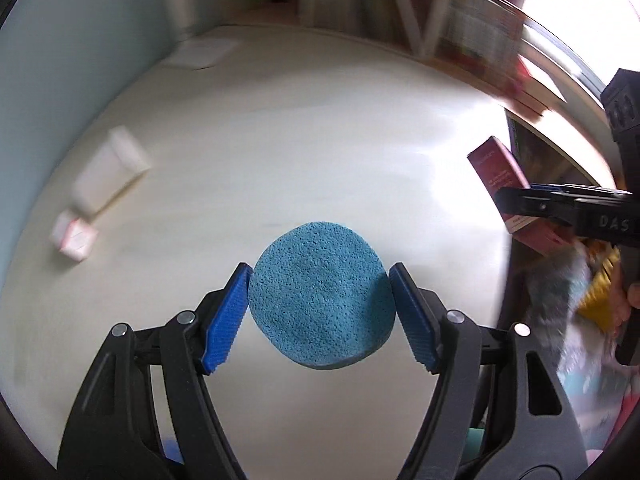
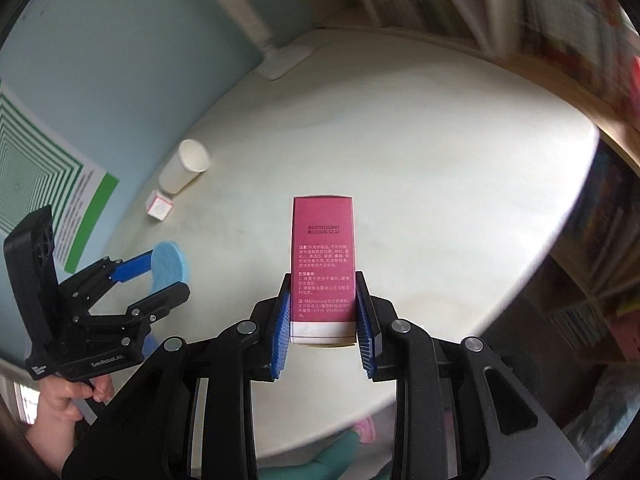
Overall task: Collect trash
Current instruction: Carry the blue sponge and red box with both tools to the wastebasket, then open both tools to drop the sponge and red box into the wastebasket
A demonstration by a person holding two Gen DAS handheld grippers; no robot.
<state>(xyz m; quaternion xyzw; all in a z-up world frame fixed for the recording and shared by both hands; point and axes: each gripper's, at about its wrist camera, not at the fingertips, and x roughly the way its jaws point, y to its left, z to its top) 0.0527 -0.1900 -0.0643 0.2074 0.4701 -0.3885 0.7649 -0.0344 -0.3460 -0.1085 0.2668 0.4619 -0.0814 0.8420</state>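
Pale and smooth, the round table (image 1: 280,120) fills the left wrist view, where the left gripper (image 1: 320,300) clamps a flat, round, porous blue sponge (image 1: 322,296) by its edges above the near rim, a tipped white paper cup (image 1: 108,172) and small pink-and-white box (image 1: 74,238) lying near the left edge. From the right wrist, the right gripper (image 2: 323,312) pinches a magenta printed carton (image 2: 323,260) at its lower end, long axis pointing straight away along the fingers, over the table's near edge.

Two claws: the left claw (image 1: 320,300) with one round blue sponge (image 1: 322,296), the right claw (image 2: 324,320) with one magenta box (image 2: 322,264). On the table (image 2: 420,168), left of that box: one white paper cup (image 2: 184,166) and one small pink-and-white carton (image 2: 159,207).
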